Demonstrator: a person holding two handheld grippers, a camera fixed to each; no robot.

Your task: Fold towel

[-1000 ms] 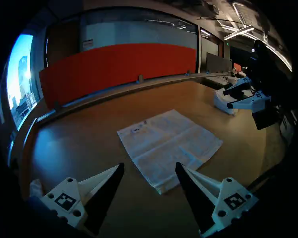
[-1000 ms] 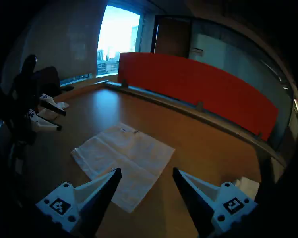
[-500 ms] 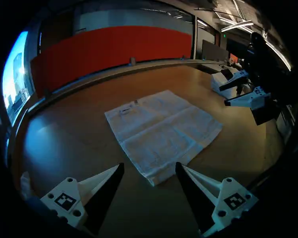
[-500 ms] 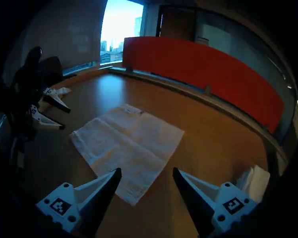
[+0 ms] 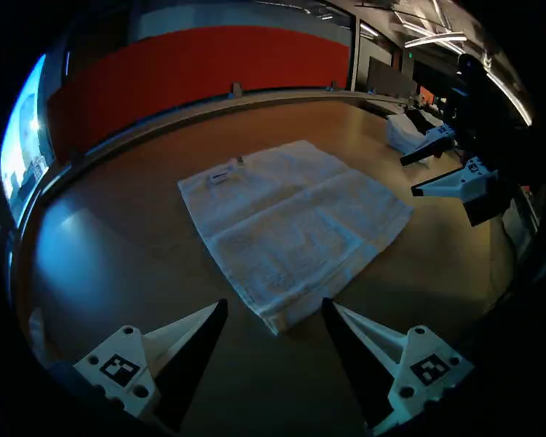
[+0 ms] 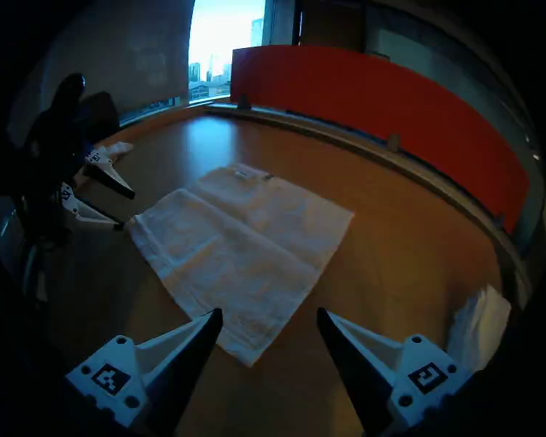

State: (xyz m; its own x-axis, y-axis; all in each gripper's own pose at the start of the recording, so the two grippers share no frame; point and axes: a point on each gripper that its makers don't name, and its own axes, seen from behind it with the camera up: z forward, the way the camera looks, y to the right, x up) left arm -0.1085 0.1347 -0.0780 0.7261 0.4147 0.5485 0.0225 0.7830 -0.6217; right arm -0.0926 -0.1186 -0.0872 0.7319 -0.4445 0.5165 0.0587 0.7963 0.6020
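A white towel (image 5: 295,218) is laid flat and unfolded on the table (image 5: 113,240), with a small label (image 5: 220,175) seen near its far corner. The left gripper (image 5: 273,301) is held at the towel's near corner, which is framed between its fingertips. Its fingers are spread wide, nothing is gripped, and no contact with the cloth is seen. In the right gripper view, the right gripper (image 6: 268,312) is held the same way at another corner of the towel: fingers wide apart, empty, cloth not touched. The left gripper is also seen there, by the towel's left corner and gaping; contact cannot be told. A red panel (image 5: 200,73) is seen beyond the towel. A folded white cloth (image 6: 480,328) is seen to the towel's right, well apart from it.
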